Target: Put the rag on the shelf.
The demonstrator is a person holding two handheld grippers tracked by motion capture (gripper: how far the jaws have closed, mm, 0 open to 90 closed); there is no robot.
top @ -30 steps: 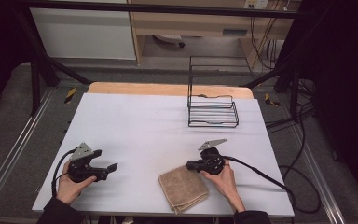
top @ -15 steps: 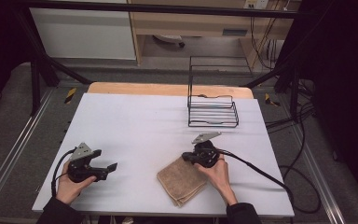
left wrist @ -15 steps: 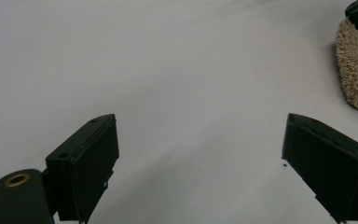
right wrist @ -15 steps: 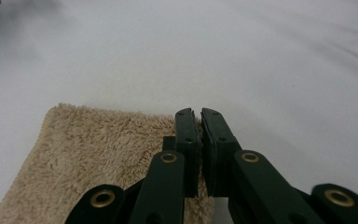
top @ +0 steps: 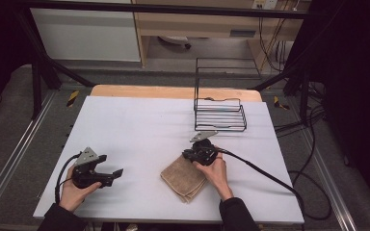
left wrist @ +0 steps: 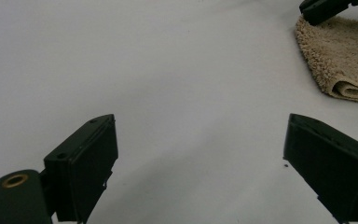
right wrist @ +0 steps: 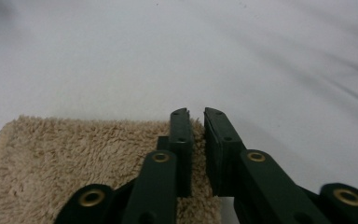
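Observation:
A folded tan towel (top: pixel 183 180) lies on the white table (top: pixel 139 125) near the front edge, right of the middle. My right gripper (top: pixel 186 155) hangs low over the towel's far corner. In the right gripper view its jaws (right wrist: pixel 196 112) stand a narrow slit apart, having just been opening, with the towel (right wrist: pixel 74 149) under them and nothing between them. My left gripper (top: pixel 118 172) rests at the front left, open wide (left wrist: pixel 200 149) over bare table. Its view shows the towel (left wrist: pixel 340 56) at the upper right, with the right gripper (left wrist: pixel 326 7) above it.
A black wire rack (top: pixel 220 115) stands at the back right of the table, just beyond the right gripper. A black cable (top: pixel 265 175) trails from the right gripper off the right edge. A wooden strip (top: pixel 173 91) runs along the far edge.
The right hand has moved away from the person and slightly left along the towel. The towel's far end has shifted with it. The left hand has stayed put.

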